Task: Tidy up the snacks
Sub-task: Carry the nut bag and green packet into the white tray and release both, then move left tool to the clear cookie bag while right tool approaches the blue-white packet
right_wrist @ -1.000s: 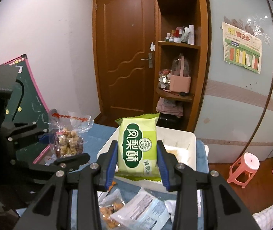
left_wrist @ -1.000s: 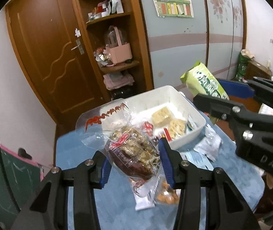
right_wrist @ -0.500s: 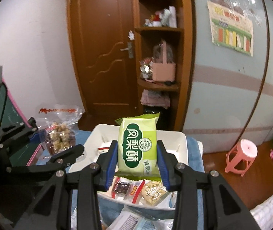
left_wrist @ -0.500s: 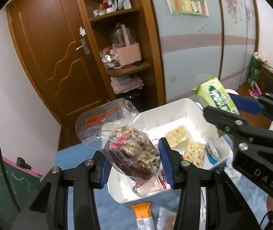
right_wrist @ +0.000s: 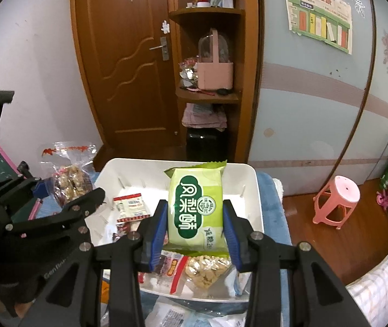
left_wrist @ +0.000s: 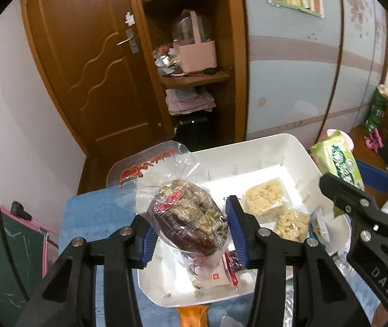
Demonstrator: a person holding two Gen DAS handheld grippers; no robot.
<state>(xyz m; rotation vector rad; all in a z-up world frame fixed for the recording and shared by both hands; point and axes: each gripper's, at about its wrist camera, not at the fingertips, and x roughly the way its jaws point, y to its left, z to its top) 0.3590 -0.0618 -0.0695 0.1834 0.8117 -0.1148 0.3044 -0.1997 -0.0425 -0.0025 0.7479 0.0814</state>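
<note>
The left claw (left_wrist: 191,238) is carrying a clear bag of nut clusters (left_wrist: 191,218) over the near left part of the white plastic bin (left_wrist: 297,150); its blue pads (left_wrist: 236,231) are parting, with the bag between them and the right pad seemingly just clear of the film, probably so that the bag can drop into the bin. The bag is hanging tilted, its red-printed top flopping away from the claw. The right claw (right_wrist: 195,224) is pinching a green snack packet (right_wrist: 196,207) upright by its two long edges above the near right part of the same bin (right_wrist: 256,190), a hold that keeps the flat packet from folding. Already lying in the bin are two pale puffed-rice cakes (left_wrist: 266,197), a small red-and-white sachet (right_wrist: 131,207) and a wrapped peanut brittle piece (right_wrist: 207,269), which suggests the bin is serving as the collecting point for the loose snacks. The bin is resting on a blue-covered tabletop (left_wrist: 84,212), where an orange wrapper (left_wrist: 192,314) and some pale packets (right_wrist: 172,316) are waiting outside its near wall, so the sorting is judged to be only partly done.
</note>
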